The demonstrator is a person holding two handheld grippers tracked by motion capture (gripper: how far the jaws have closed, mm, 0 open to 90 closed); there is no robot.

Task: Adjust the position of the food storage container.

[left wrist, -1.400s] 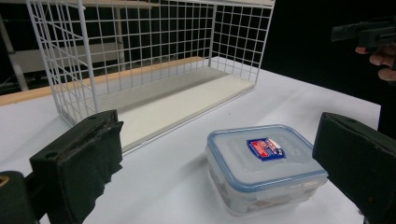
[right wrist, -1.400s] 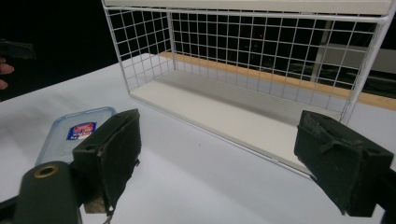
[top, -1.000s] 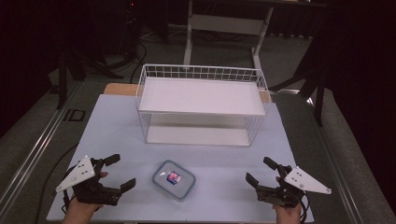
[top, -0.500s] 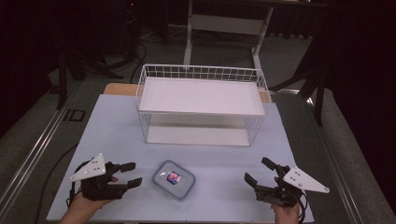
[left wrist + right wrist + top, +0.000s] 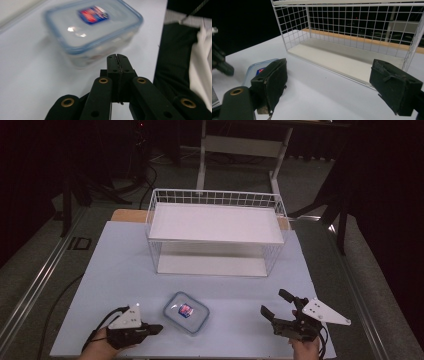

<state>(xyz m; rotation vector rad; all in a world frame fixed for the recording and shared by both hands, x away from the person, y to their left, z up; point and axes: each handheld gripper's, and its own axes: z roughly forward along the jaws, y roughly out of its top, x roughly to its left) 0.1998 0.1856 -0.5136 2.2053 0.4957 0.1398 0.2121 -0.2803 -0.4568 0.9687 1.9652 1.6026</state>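
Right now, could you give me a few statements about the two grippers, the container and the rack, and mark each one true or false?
1. The left gripper has its jaws pressed together. True.
2. The right gripper is clamped on the container. False: its jaws stand wide apart with nothing between them.
3. The container sits on the table between the two grippers, lid on. True.
4. The container rests on the top shelf of the wire rack. False: it lies on the table in front of the rack.
5. The left gripper points toward the container. True.
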